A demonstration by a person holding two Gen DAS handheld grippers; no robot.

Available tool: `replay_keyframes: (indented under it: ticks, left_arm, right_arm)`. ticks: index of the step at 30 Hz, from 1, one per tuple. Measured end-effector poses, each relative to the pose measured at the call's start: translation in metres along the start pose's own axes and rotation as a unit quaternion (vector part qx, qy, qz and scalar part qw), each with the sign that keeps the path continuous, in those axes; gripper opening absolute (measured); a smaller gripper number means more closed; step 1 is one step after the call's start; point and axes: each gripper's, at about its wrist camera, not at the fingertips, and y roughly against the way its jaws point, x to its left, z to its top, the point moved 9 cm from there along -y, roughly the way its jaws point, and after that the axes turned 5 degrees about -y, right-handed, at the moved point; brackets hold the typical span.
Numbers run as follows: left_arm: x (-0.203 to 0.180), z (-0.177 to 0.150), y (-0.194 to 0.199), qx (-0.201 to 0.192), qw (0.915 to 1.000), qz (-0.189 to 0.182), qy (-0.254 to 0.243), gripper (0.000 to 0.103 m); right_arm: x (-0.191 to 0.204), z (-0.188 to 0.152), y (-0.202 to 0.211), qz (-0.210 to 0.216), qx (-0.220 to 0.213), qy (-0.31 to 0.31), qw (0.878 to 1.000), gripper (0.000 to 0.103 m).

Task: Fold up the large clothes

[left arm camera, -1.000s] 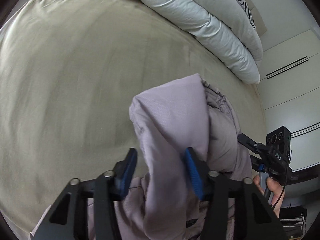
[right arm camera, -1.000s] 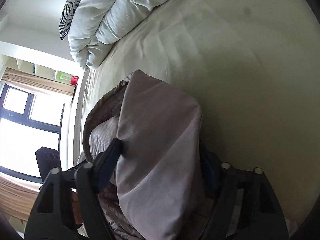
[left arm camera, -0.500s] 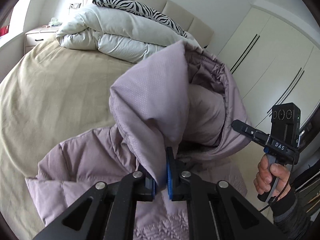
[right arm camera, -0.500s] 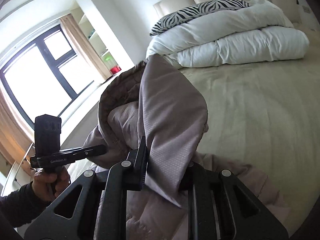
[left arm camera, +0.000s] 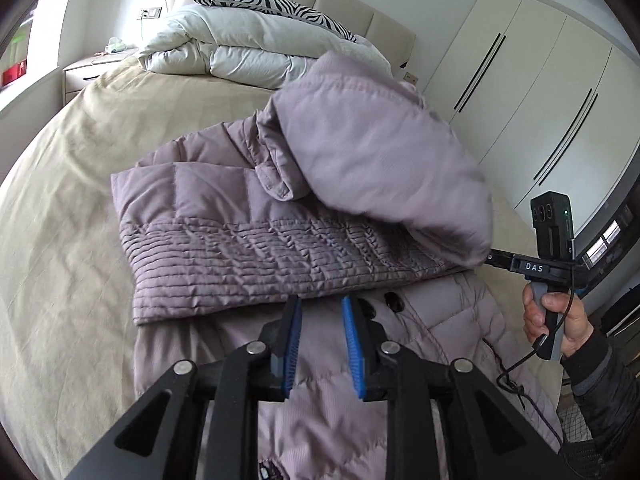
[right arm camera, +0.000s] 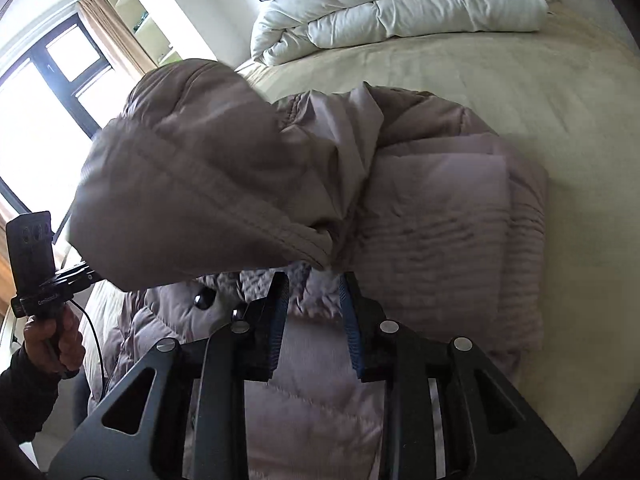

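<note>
Lilac puffer jacket (left arm camera: 256, 248) lies on the bed (left arm camera: 68, 208), folded over itself w/ the ribbed waist band on top and facing the near edge. Its hood (left arm camera: 380, 152) is up in the air above the folded part, blurred, not lying flat. Lower body of the jacket w/ dark snap buttons (left arm camera: 394, 301) spreads toward the bed's near edge, under both tools.

Left gripper (left arm camera: 320, 312) hangs just over the jacket at the band's edge; blue pads apart, nothing btwn them but fabric seen below. Right gripper (right arm camera: 314, 292) sits low over the jacket too, pads apart, tips right at the hood's hem; can't tell if they touch it. Nothing clamped in either.

From the left cam, the person's right hand (left arm camera: 556, 320) shows at the right side gripping its tool's handle, dark sleeve. From the right cam, the left hand (right arm camera: 52, 340) shows at the left, same grip.

Farther up the bed: white folded duvet (left arm camera: 248, 56) w/ a zebra-print pillow (left arm camera: 280, 4) on top, against the padded headboard. White wardrobe doors (left arm camera: 532, 92) on one side, window (right arm camera: 36, 120) on the other.
</note>
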Motion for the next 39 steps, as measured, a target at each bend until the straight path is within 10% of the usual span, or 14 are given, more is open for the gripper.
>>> replay_keyframes:
  ticks: [4,7,12,17,28,39]
  left_arm:
    - [0.01,0.037,0.028,-0.043,0.9989,0.019,0.006,0.032]
    - [0.007,0.091,0.034,-0.088,0.9948,0.046,-0.024,0.055]
    - [0.0,0.146,0.001,-0.1,0.989,0.088,-0.064,0.058]
    - [0.013,0.095,-0.075,0.009,0.9943,0.103,-0.028,0.056]
    - [-0.004,0.065,-0.114,-0.003,0.996,0.076,0.048,0.055]
    - [0.004,0.057,-0.149,0.018,0.9969,0.075,-0.015,0.056]
  right_arm:
    - [-0.013,-0.01,0.037,-0.023,-0.025,-0.022,0.999,0.026]
    - [0.01,0.005,0.057,0.013,-0.049,-0.028,0.998,0.026]
    - [0.066,0.027,0.054,0.062,-0.066,-0.018,0.996,0.026]
    - [0.076,0.022,-0.002,0.025,-0.012,-0.01,1.0,0.026]
    - [-0.005,0.044,-0.061,-0.194,-0.004,0.022,0.981,0.023]
    - [-0.019,0.064,-0.06,-0.154,-0.017,-0.017,0.988,0.026]
